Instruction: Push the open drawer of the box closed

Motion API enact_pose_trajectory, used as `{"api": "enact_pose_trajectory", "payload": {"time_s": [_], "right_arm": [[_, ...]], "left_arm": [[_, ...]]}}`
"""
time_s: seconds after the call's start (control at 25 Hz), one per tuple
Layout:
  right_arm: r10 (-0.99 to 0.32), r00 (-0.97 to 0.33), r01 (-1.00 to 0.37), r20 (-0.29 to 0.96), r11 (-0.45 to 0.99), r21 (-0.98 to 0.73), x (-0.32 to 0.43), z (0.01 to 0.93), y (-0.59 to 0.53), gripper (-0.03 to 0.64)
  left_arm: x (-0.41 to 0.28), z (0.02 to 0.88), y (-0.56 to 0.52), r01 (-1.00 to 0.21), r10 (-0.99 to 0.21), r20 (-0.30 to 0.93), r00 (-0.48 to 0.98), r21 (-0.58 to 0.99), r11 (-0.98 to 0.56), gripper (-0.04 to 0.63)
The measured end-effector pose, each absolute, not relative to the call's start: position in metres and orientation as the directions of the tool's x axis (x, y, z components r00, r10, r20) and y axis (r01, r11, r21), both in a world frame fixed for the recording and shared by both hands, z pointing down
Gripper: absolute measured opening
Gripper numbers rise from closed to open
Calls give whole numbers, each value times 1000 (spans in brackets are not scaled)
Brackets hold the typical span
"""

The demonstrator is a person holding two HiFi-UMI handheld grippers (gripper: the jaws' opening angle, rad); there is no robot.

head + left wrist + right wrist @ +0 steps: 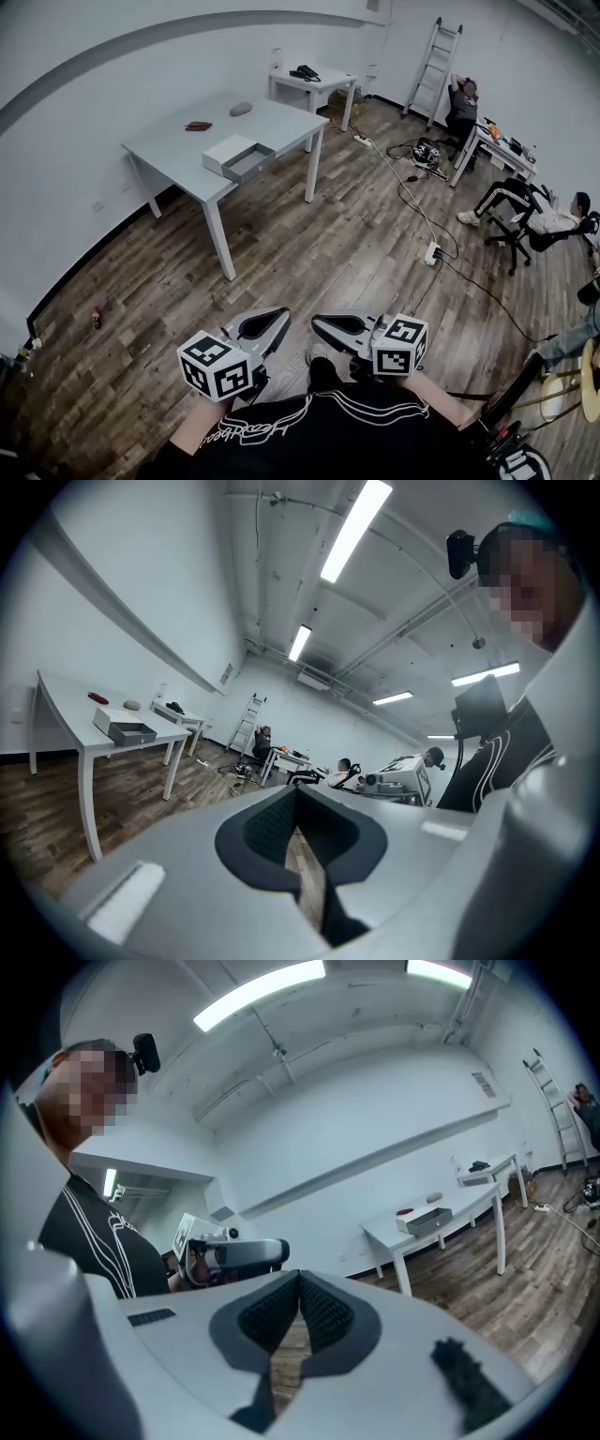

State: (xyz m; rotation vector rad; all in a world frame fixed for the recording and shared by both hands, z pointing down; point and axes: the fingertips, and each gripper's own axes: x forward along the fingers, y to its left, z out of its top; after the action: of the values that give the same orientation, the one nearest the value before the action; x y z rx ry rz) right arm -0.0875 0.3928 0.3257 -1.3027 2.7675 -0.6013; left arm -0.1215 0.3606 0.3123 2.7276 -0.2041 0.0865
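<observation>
Head view: left gripper (283, 315) and right gripper (316, 324), both pressed together, side by side at the torso (337, 433).

No word, number or brand reads clearly in any view.

Head view:
- White cursive script (251, 433) runs across the black shirt (366, 445) at the bottom edge. It is seen upside down and its letters cannot be made out.
- Round white emblem (521, 465) at the bottom right corner is partly cut off and unreadable.
- Left cube (217, 366) on the left gripper (279, 315) and right cube (401, 344) on the right gripper (319, 324) carry square black-and-white coded markers. These are block patterns only, with no letters or digits.

Gripper views: white stripes on the shirt, no print legible.
</observation>
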Motion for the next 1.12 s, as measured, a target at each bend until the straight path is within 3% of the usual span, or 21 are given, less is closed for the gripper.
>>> {"api": "enact_pose_trajectory", "payload": {"time_s": [0.32, 0.84, 1.12], "right_arm": [[-767, -620, -758, 165, 530, -381, -10, 352, 312, 9], [-671, -709, -702, 216, 643, -306, 92, 360, 147, 9], [-645, -736, -676, 207, 682, -279, 116, 349, 97, 9]], "left_arm": [[-65, 343, 280, -204, -153, 154, 976, 403, -892, 8], [58, 361, 120, -299, -242, 180, 954, 456, -838, 8], [58, 362, 65, -404, -359, 187, 914, 473, -783, 8]]}}
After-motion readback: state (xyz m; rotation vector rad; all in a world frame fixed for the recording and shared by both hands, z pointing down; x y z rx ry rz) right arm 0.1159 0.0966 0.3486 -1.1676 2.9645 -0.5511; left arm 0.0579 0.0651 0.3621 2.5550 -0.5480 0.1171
